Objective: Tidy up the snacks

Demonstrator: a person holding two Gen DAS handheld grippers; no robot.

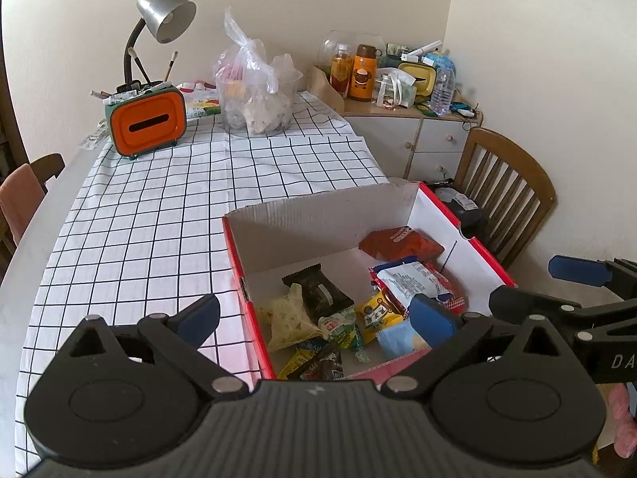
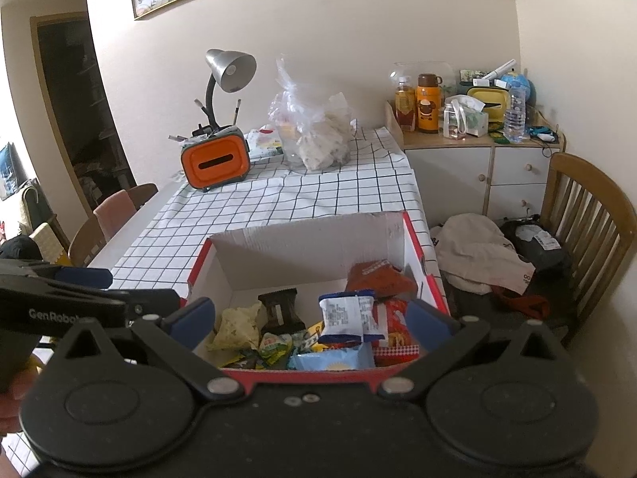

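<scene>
Snacks (image 2: pixel 346 318) lie piled inside the box (image 2: pixel 302 239) on the table (image 1: pixel 159 207). Both grippers, left (image 1: pixel 314 316) and right (image 2: pixel 308 318), hover spread and empty; grabbing there may pinch two packets together.

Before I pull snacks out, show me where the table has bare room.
The checked tablecloth lies bare between the orange tissue box, the plastic bag and the red cardboard box. The box's far half is mostly bare floor; its near half is crowded with snack packets.
</scene>
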